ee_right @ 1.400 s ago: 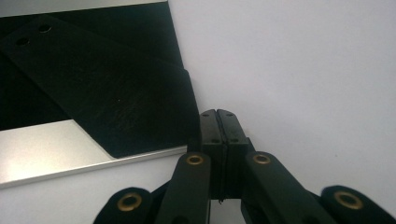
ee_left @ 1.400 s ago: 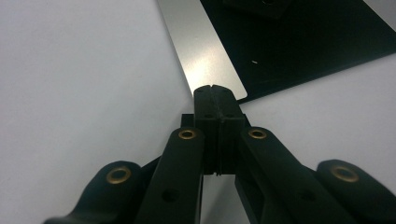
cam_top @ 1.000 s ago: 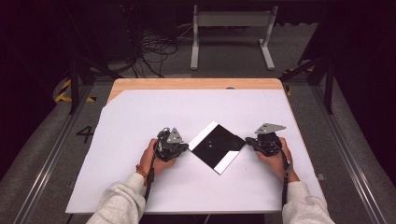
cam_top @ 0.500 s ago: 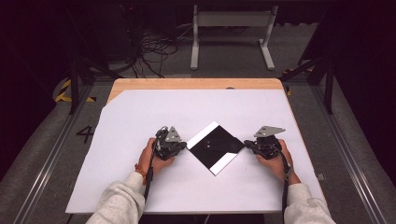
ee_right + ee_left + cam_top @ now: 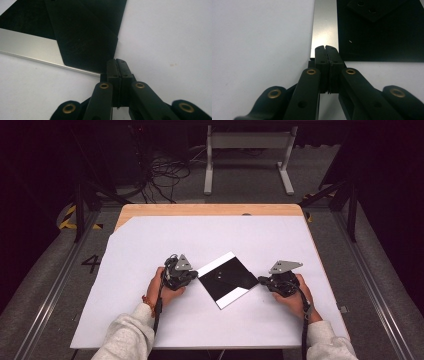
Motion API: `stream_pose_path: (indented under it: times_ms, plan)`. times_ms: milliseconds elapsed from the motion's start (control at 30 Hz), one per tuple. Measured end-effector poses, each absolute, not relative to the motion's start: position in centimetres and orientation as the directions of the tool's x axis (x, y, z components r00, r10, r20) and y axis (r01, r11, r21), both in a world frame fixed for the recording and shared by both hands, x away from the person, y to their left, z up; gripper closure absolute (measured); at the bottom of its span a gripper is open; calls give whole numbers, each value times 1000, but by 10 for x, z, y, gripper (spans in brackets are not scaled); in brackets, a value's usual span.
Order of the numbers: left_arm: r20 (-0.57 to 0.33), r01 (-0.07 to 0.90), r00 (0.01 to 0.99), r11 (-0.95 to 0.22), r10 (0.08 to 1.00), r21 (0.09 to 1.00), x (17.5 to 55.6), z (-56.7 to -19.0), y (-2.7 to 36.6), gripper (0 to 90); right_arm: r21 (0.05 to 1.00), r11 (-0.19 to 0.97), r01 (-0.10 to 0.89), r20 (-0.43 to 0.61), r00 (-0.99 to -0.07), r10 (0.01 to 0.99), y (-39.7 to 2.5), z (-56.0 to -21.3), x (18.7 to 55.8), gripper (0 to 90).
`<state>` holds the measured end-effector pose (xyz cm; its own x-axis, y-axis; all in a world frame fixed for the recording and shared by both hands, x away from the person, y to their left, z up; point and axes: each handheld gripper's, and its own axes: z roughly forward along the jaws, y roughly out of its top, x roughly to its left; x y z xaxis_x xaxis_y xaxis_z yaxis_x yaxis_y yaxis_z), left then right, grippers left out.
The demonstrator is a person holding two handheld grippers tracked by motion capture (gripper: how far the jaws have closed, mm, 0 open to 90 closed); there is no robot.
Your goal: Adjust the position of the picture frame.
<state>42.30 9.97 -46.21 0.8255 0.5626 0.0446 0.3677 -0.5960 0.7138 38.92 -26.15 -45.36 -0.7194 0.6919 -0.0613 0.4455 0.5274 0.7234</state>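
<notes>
Black sheet (image 5: 226, 278), white table cover (image 5: 150, 240), grippers flanking

Black square panel (image 5: 227, 277) with silvery edge strips — flat on the table, turned diamond-wise, mid-table.

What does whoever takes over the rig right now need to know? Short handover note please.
Left gripper: jaws shut, tips at the left corner of the black sheet.
Right gripper: jaws shut, tips at the sheet's right corner.
Whether either pinches the sheet, I can't tell.
The sheet lies diamond-wise on the white table between the hands, silver strips along two edges, a black flap folded on top.
Done: one fold, apparently.
Left: probably further folding.
</notes>
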Motion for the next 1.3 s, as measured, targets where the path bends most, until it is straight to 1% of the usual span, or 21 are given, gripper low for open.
stream_pose_path:
  times_ms: [367, 500, 567, 800, 933, 1067, 1133, 1300]
  plan:
    - [42, 368, 828, -598, 559, 712, 423, -462, 101, 881, 713, 549, 437, -59, -743, 667, -257, -452, 385, 900]
    - [39, 367, 833, -605, 551, 707, 422, -461, 101, 885, 719, 534, 445, -46, -736, 676, -258, -453, 386, 900]
    - [36, 362, 842, -613, 538, 703, 420, -461, 101, 890, 727, 516, 453, -49, -716, 696, -255, -454, 388, 900]
    - [35, 362, 840, -608, 541, 706, 418, -461, 100, 888, 740, 482, 469, -26, -696, 718, -254, -456, 390, 900]
    - [54, 354, 837, -612, 545, 707, 418, -462, 97, 889, 738, 491, 463, -30, -705, 709, -253, -456, 388, 900]
    - [37, 361, 836, -601, 547, 713, 420, -462, 98, 889, 734, 496, 464, -8, -724, 689, -255, -455, 387, 900]
    - [48, 356, 834, -603, 549, 713, 421, -462, 97, 889, 727, 502, 469, 4, -734, 679, -255, -454, 387, 900]
    - [41, 357, 835, -598, 548, 718, 426, -463, 98, 890, 717, 524, 459, -1, -751, 660, -251, -453, 378, 900]
